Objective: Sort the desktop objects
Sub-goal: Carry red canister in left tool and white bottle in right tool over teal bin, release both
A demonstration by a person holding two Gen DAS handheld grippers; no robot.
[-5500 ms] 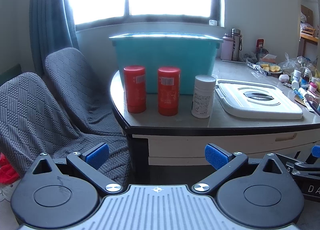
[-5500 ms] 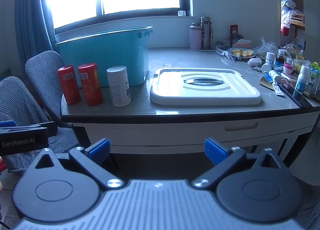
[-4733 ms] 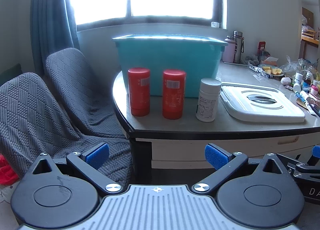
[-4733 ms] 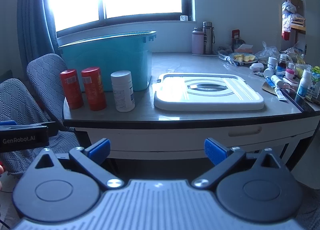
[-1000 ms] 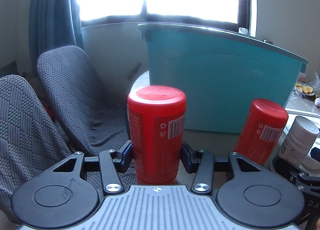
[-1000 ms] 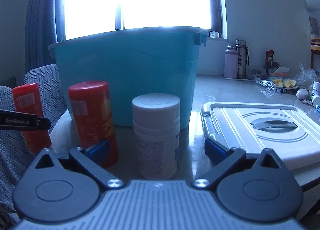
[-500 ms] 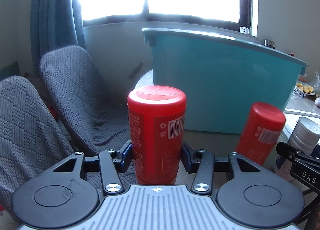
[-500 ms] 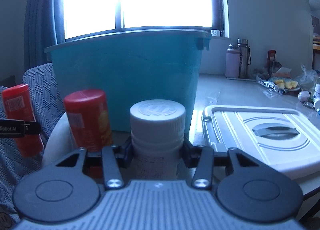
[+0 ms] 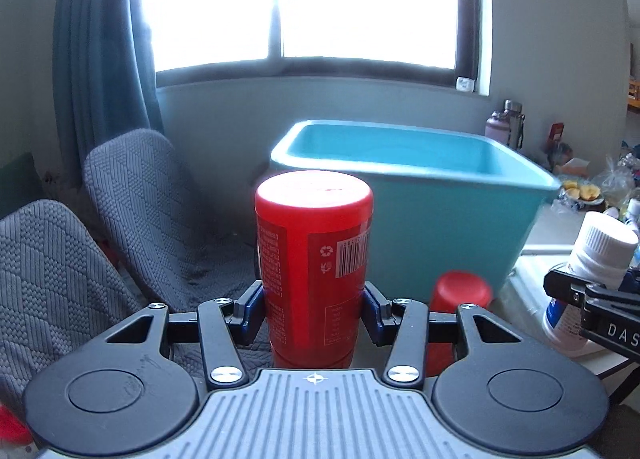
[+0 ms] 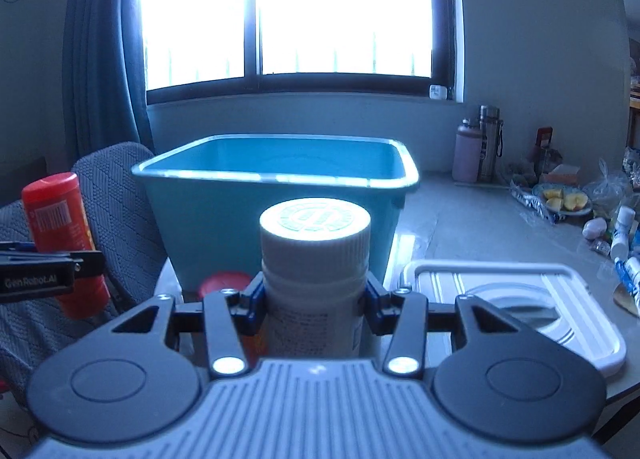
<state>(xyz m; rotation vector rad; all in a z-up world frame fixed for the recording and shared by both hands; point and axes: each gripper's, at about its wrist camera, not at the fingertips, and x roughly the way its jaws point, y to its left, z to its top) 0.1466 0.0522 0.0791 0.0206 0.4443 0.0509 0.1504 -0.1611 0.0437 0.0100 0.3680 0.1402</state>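
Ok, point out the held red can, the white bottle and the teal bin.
red can [image 9: 314, 259], left wrist view, on its label side.
white bottle [image 10: 315, 255], right wrist view, on its ribbed cap.
teal bin [image 10: 256, 211], right wrist view, on its front wall.

Both wrist cams look forward along own tongs, slightly down, toward window [image 9: 312, 3], close over counter [image 10: 460, 211] edge. Left cam sits left of right. Shared: teal bin [image 9: 420, 195], window.

Grey desk [image 10: 460, 219], teal bin [image 10: 280, 195], white lid [image 10: 520, 299], red can [image 9: 460, 295], flasks [image 10: 478, 151]
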